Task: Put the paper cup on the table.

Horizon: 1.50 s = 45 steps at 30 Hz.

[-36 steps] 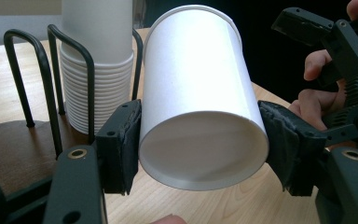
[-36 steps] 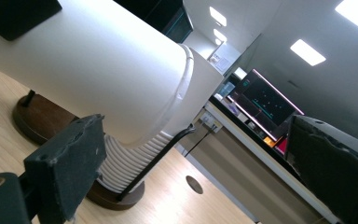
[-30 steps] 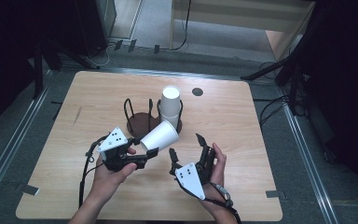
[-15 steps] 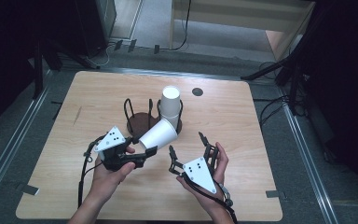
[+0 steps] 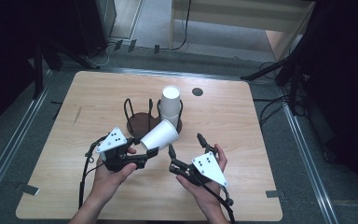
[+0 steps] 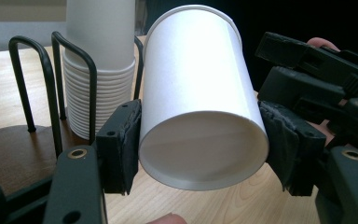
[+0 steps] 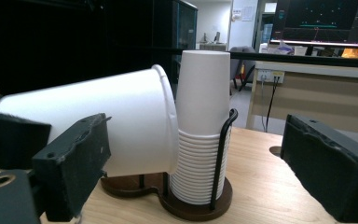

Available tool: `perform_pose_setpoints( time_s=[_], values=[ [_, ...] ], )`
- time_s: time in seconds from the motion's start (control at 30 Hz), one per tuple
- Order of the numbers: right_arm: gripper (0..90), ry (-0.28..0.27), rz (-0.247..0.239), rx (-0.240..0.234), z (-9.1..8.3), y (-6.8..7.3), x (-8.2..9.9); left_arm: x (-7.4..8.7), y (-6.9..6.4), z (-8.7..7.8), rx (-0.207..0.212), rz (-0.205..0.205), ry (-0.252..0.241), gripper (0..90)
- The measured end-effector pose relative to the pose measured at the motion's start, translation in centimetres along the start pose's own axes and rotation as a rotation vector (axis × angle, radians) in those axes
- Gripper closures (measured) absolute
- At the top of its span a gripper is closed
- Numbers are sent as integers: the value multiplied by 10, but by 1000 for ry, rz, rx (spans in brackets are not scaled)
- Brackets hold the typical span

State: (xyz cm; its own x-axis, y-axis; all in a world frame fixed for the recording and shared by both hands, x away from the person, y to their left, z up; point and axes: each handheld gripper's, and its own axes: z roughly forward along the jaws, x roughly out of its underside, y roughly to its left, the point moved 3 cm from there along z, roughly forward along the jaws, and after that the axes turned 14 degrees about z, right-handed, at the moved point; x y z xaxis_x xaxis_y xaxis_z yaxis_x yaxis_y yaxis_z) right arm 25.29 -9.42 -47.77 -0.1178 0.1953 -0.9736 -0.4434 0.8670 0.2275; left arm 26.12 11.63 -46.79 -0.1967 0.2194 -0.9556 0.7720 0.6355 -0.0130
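Wooden table (image 5: 242, 140), dark room; left tongs (image 5: 152, 152) clamp paper cup (image 5: 161, 135); right tongs (image 5: 185, 148) closing, empty

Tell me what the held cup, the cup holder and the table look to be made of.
Cup: probably matte white paper, with a rolled rim and faint fibre texture.
Cup holder: black wire loops, likely coated metal, on a dark brown, wood-like base.
Table: light wood or wood-look laminate with visible grain.

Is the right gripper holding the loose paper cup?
No, the left gripper clamps the paper cup; the right gripper is open beside it.

White paper cup (image 5: 160, 135), tilted sideways, aloft
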Motion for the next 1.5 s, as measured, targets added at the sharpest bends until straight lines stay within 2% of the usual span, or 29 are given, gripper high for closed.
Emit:
perform_pose_setpoints(
  time_s=[0.07,0.2,0.23,0.4,0.43,0.5,0.53,0.6,0.67,0.73,0.77,0.8,0.83,0.87,0.9,0.97,1.0,1.03,1.07,1.17,1.2,1.23,1.27,1.3,1.33,1.37,1.4,1.43,1.5],
  values=[
    [83,-2,12,-4,-1,2,-1,0,0,0,-2,0,-1,342],
    [86,7,124,-30,-3,6,-7,0,0,1,-2,-1,-3,342],
    [86,7,124,-30,-3,6,-7,0,-1,1,-2,-2,-4,342],
    [86,32,274,-59,-6,9,-13,1,-2,2,3,2,-6,342],
    [86,32,274,-59,-6,9,-13,1,-2,2,3,2,-6,342],
    [83,42,324,-66,-6,8,-14,1,-4,3,5,5,-7,342],
    [76,49,374,-68,-6,8,-14,1,-4,3,6,8,-6,342],
    [69,58,424,-70,-6,7,-13,1,-5,4,4,12,-7,342],
    [68,63,501,-74,-6,4,-13,1,-6,5,6,14,-10,342],
    [67,64,515,-74,-7,3,-13,2,-7,6,6,11,-14,342],
    [65,69,570,-83,-6,2,-13,2,-7,7,7,14,-12,342],
    [65,69,570,-83,-6,2,-13,3,-8,7,8,11,-12,342],
    [64,75,599,-89,-6,1,-13,3,-9,8,7,14,-13,342],
    [61,86,653,-97,-6,-1,-12,4,-10,9,9,22,-10,342],
    [61,86,653,-97,-6,-1,-12,4,-10,9,9,22,-10,342],
    [60,92,704,-99,-5,-3,-10,4,-13,11,7,23,-16,342],
    [60,98,740,-102,-5,-4,-10,4,-14,11,7,27,-18,342],
    [57,109,805,-102,-4,-7,-8,4,-15,12,3,32,-23,342],
    [57,117,837,-109,-4,-8,-7,4,-16,13,3,34,-25,342],
    [55,128,883,-104,-4,-10,-5,5,-18,14,1,38,-28,342],
    [49,134,932,-105,-3,-11,-3,5,-20,15,4,42,-35,342],
    [49,134,932,-105,-3,-11,-3,5,-20,15,4,42,-35,342],
    [18,145,994,-98,-2,-13,0,5,-22,16,6,46,-40,342],
    [18,145,994,-98,-2,-13,0,5,-22,16,6,46,-40,342],
    [2,161,1041,-91,-3,-16,2,5,-23,17,4,52,-39,342],
    [2,161,1041,-91,-3,-16,2,5,-24,17,4,53,-41,342],
    [0,168,1109,-100,-2,-19,5,5,-26,18,4,55,-44,342],
    [0,168,1109,-100,-2,-19,5,5,-26,18,4,55,-44,342],
    [0,173,1157,-112,-2,-21,7,6,-28,19,5,59,-48,342]
  ],
)
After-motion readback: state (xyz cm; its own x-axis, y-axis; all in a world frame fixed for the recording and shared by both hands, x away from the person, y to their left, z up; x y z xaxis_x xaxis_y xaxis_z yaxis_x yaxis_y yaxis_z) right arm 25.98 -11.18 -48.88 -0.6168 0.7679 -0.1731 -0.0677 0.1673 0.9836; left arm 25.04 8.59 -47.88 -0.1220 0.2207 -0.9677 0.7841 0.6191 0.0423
